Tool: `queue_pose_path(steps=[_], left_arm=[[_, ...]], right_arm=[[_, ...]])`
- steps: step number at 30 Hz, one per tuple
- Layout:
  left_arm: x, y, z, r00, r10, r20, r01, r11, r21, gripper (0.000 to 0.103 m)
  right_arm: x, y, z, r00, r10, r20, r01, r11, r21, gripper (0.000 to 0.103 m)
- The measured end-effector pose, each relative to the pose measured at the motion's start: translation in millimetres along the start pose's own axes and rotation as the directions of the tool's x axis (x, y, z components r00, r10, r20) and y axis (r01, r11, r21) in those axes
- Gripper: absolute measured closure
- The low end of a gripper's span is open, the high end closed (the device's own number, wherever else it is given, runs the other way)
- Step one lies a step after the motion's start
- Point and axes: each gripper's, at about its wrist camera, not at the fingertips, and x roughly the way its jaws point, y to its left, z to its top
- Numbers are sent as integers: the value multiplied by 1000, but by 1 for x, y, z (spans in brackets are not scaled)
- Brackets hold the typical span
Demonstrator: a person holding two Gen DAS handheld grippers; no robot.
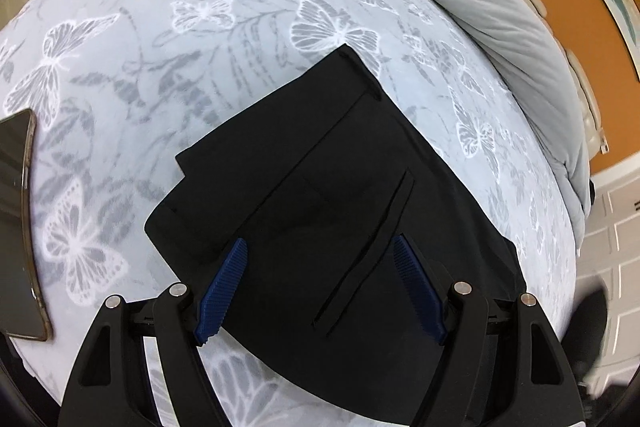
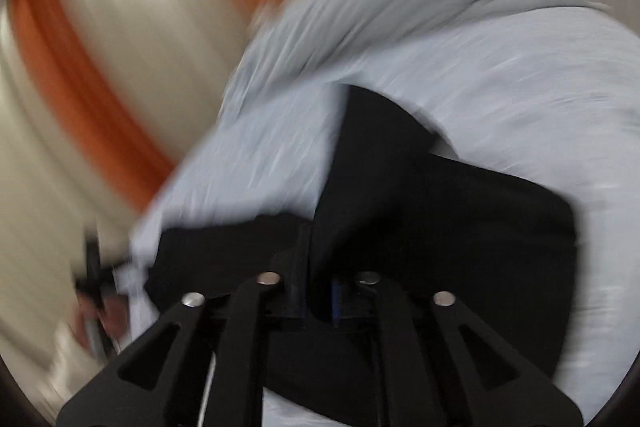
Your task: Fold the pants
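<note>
Black pants (image 1: 320,195) lie folded flat on a pale blue butterfly-print bedspread (image 1: 160,67). My left gripper (image 1: 320,255) hovers over their near part, its blue-padded fingers (image 1: 224,287) wide apart and holding nothing. In the blurred right wrist view, my right gripper (image 2: 320,291) is shut on a raised fold of the black pants (image 2: 440,227), which drape from the fingers down onto the bedspread (image 2: 500,87).
A dark phone (image 1: 16,227) lies on the bedspread at the left edge. A grey pillow or rolled quilt (image 1: 500,39) runs along the right side by an orange wall. Curtains (image 2: 80,87) hang beyond the bed. White cabinet doors (image 1: 616,227) stand at the right.
</note>
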Motion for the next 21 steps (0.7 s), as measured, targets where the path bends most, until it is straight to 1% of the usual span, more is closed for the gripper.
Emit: queue_pose_path(steps=[1, 2, 3, 4, 5, 6, 7, 8, 9, 10, 11, 13, 15, 16, 18, 19, 20, 21], left_arm=[[1, -2, 0, 1000, 0, -7, 0, 1000, 23, 30], [1, -2, -1, 1000, -2, -10, 2, 1000, 31, 30], [1, -2, 0, 1000, -5, -13, 6, 999, 36, 30], [-1, -1, 1, 1000, -18, -11, 18, 999, 37, 30], [-4, 0, 2, 999, -35, -5, 35, 999, 34, 30], [-9, 2, 2, 998, -56, 4, 56, 998, 35, 30], [-16, -1, 3, 995, -98, 14, 97, 994, 51, 30], [-19, -4, 3, 993, -120, 16, 119, 991, 63, 30], [-23, -11, 1, 989, -148, 15, 146, 985, 87, 29], [-25, -21, -4, 986, -168, 8, 166, 979, 119, 27], [-26, -30, -8, 984, -178, -1, 176, 974, 143, 26], [-25, -50, -21, 981, -192, -31, 195, 963, 187, 26], [-23, -68, -33, 980, -190, -57, 198, 957, 211, 26], [-22, -78, -39, 980, -188, -72, 199, 953, 226, 26], [-20, -90, -46, 980, -181, -85, 196, 952, 237, 26], [-18, -95, -50, 981, -174, -89, 190, 951, 242, 26], [-18, -98, -53, 982, -169, -90, 186, 952, 244, 26], [-17, -99, -56, 982, -164, -90, 181, 953, 244, 26]], right_arm=[[20, 10, -9, 997, -26, -67, 24, 999, -30, 64], [40, 23, -19, 988, -59, -142, 48, 996, -82, 65], [40, 28, -21, 987, -66, -147, 51, 993, -107, 65], [30, 33, -20, 989, -81, -121, 64, 989, -137, 65], [8, 32, -15, 993, -97, -67, 87, 985, -147, 63], [-11, 27, -12, 994, -106, -18, 102, 986, -133, 53], [-30, 21, -10, 993, -115, 38, 118, 987, -105, 44], [-48, 12, -9, 987, -133, 95, 140, 988, -69, 29], [-63, 5, -10, 979, -151, 133, 158, 986, -45, 26], [-70, -1, -10, 977, -157, 141, 164, 986, -38, 26], [-70, -6, -11, 979, -158, 126, 164, 986, -35, 26], [-53, 1, -16, 986, -146, 80, 151, 987, -60, 26], [-20, 23, -22, 994, -109, -4, 107, 985, -137, 31], [-3, 38, -27, 995, -97, -37, 88, 979, -186, 32], [26, 64, -35, 992, -110, -67, 87, 954, -286, 33], [35, 72, -39, 990, -117, -75, 88, 945, -314, 34], [48, 81, -40, 990, -112, -91, 74, 934, -349, 42], [58, 82, -39, 989, -98, -112, 53, 936, -349, 59]])
